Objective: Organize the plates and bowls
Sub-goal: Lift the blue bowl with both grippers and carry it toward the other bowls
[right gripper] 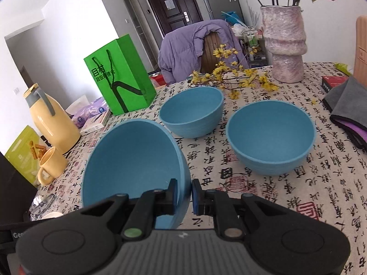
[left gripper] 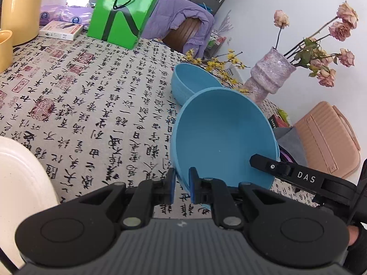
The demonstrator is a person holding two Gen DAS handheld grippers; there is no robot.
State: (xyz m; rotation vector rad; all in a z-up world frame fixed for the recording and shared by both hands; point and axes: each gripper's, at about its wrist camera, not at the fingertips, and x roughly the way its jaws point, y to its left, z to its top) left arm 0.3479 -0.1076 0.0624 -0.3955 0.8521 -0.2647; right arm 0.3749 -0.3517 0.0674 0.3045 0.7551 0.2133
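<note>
A blue bowl [left gripper: 220, 137] hangs tilted over the calligraphy tablecloth [left gripper: 91, 105]. My left gripper [left gripper: 182, 178] is shut on its left rim. In the right wrist view the same bowl [right gripper: 133, 160] is pinched at its right rim by my right gripper [right gripper: 184, 191], also shut. A finger of the right gripper [left gripper: 275, 167] shows at the bowl's right edge in the left wrist view. Two more blue bowls stand upright on the table: one at the middle back [right gripper: 192, 112] and one to the right [right gripper: 270, 133]. A white plate [left gripper: 20, 183] lies at the near left.
A pink vase [right gripper: 284, 45] with dried roses and a yellow flower branch [right gripper: 234, 78] stand behind the bowls. A green paper bag [right gripper: 121, 82], a yellow jug [right gripper: 50, 119] and a yellow mug [right gripper: 51, 165] line the left side. Folded grey cloth [right gripper: 348, 105] lies at the right.
</note>
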